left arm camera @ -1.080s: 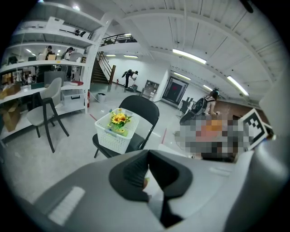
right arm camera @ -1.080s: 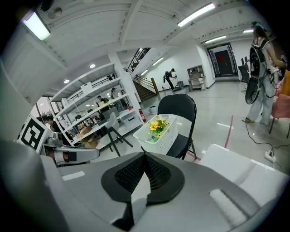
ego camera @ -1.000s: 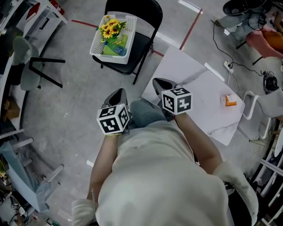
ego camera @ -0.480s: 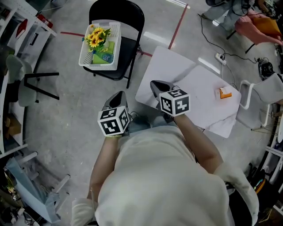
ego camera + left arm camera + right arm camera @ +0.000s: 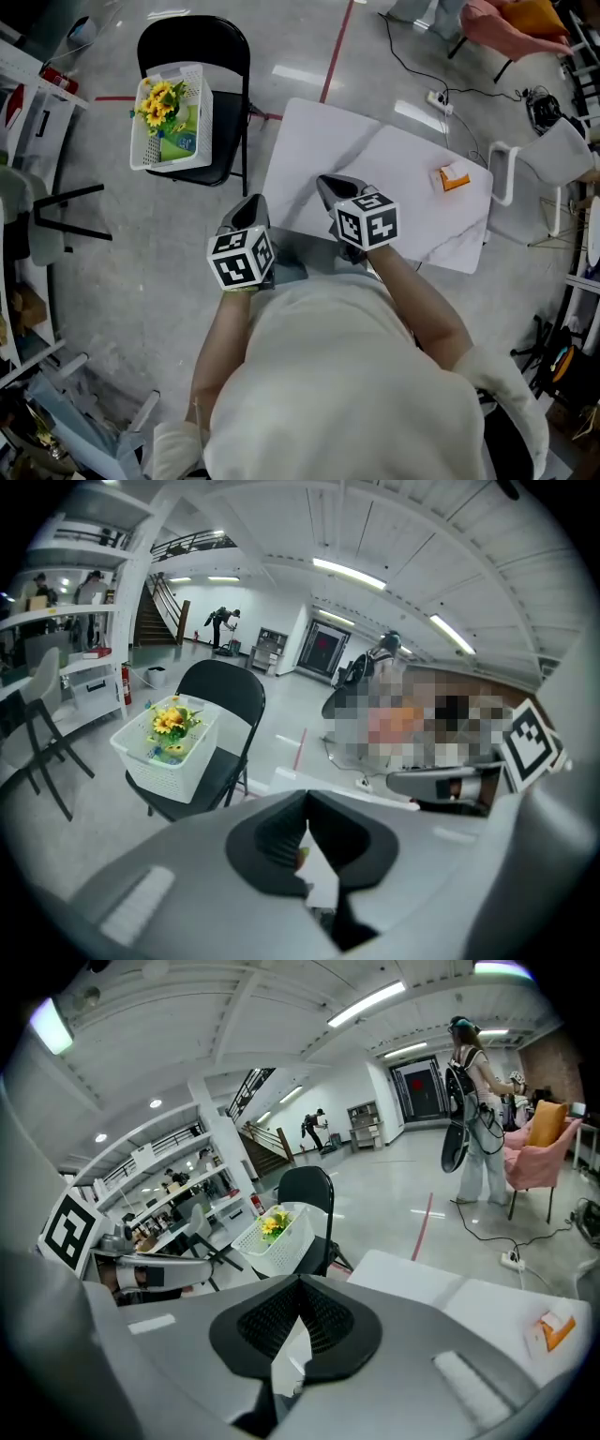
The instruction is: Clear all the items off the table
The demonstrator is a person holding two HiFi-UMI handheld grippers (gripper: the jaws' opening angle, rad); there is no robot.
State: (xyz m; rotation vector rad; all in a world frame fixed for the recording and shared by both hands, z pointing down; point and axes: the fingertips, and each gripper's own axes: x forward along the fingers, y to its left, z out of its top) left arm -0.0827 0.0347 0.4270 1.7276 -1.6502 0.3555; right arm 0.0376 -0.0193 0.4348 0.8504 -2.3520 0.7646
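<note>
Far left: I saw a grey chair on the floor, well apart from the table.
Basket: a white basket sat on the seat of a black folding chair left of the table, with yellow flowers inside it.
Left gripper: the left gripper had its jaws closed together with nothing between them. It hung over the floor just off the table's near left corner.
Table: the table had a white marbled top.
Right gripper: the right gripper had its jaws pressed together and empty, over the table's near edge.
Task item: an orange and white item lay near the table's right end, well apart from both grippers. I took it for a small packet, though it was too small to be sure.
Right of table: a white chair stood just beside that end. A power strip and cables lay on the floor beyond.
In the way: my torso and forearms filled the lower head view, and each gripper's grey body covered the lower half of its own view.
Floor: grey polished concrete, crossed by a red tape line.
Room: an open hall with ceiling strip lights, a staircase far off, and a person standing beyond the table.
</note>
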